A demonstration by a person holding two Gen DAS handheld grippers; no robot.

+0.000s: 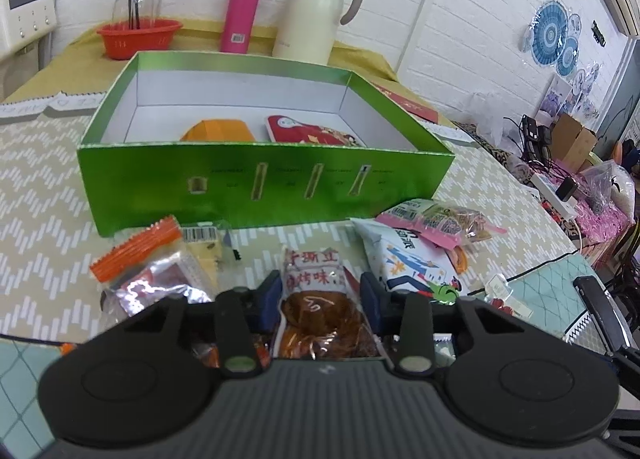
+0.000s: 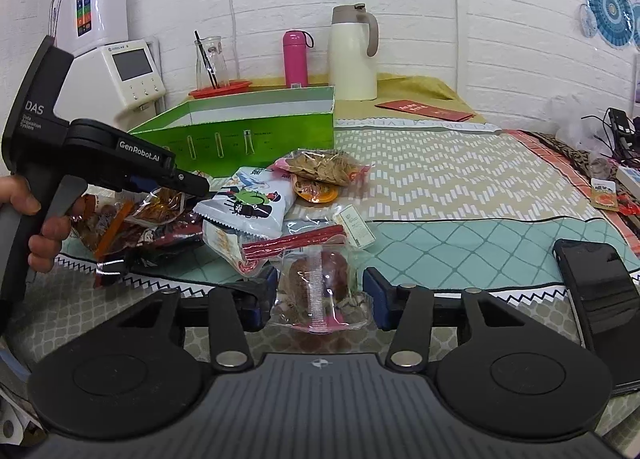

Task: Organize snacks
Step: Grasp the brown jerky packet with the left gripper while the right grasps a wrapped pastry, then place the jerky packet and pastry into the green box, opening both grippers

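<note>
A green box (image 1: 264,187) stands open on the table, with an orange packet (image 1: 218,131) and a red packet (image 1: 312,133) inside. In front of it lies a pile of snacks, among them a white cartoon bag (image 1: 412,263) and a pink-edged packet (image 1: 436,219). My left gripper (image 1: 320,299) is shut on a brown snack packet (image 1: 320,315), its blue pads against both sides. My right gripper (image 2: 320,295) is shut on a clear packet of round brown snacks (image 2: 316,279) at the near table edge. The left gripper (image 2: 196,185) shows at the left of the right wrist view, held by a hand (image 2: 44,235).
A pink bottle (image 1: 240,11), a cream jug (image 1: 312,11) and a red basket (image 1: 138,37) holding a glass carafe stand behind the box. A black phone (image 2: 596,291) lies at the right near edge. Cables and bags crowd the far right (image 1: 560,179). A white appliance (image 2: 128,71) stands at back left.
</note>
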